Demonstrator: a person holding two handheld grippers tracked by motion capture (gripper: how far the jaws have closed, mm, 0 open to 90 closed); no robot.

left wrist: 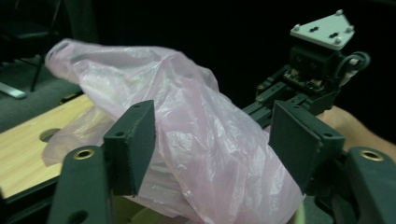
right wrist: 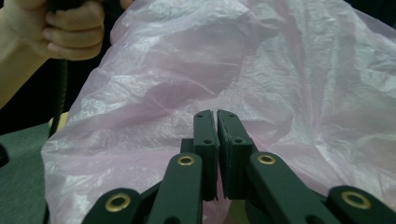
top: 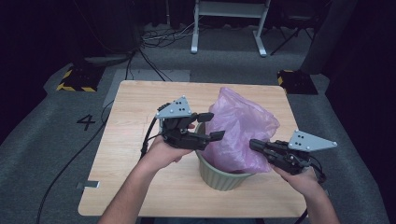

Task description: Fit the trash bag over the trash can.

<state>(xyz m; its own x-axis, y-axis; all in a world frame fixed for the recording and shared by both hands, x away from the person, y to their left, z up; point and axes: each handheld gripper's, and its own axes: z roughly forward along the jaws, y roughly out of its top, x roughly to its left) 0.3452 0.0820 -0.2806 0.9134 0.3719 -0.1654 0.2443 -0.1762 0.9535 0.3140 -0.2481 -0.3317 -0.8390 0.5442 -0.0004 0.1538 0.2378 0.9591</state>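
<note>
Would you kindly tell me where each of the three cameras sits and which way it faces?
High view: above the person's side, facing forward and down on the light wooden table; both forearms, left gripper, right gripper.
Left gripper view: rides the left gripper, jaws apart, facing the right gripper.
Right gripper view: rides the right gripper, jaws together, facing the left hand.
All share the crinkled pink plastic bag, standing in a pale green ribbed pot.

One pink plastic bag (top: 240, 130), one green pot (top: 223, 175), two claws, one table (top: 135, 140).
</note>
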